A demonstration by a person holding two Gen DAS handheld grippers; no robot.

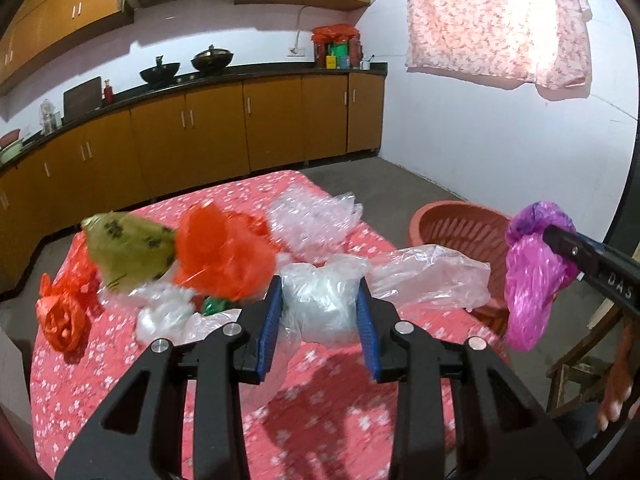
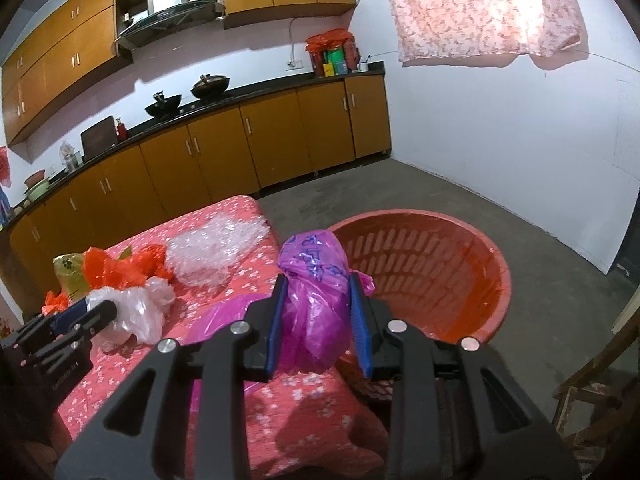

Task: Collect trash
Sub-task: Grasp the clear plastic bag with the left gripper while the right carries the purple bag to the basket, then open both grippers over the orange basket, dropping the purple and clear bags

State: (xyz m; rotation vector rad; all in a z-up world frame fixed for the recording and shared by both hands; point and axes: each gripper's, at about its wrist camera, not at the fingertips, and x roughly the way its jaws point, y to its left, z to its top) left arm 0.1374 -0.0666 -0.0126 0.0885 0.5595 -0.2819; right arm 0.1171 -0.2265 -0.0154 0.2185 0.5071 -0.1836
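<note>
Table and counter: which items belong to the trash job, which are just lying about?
Job: clear bag in left gripper; purple bag in right gripper; orange bags; bubble wrap; basket.
Lying about: woks; hanging cloth; wooden chair.

Dim indoor light, glaring backlit curtain (image 1: 496,20), fisheye-bent edges, slight blur

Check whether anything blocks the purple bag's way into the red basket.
Nothing visible does. The right gripper holds the purple bag right beside the red basket, whose open mouth looks empty.
</note>
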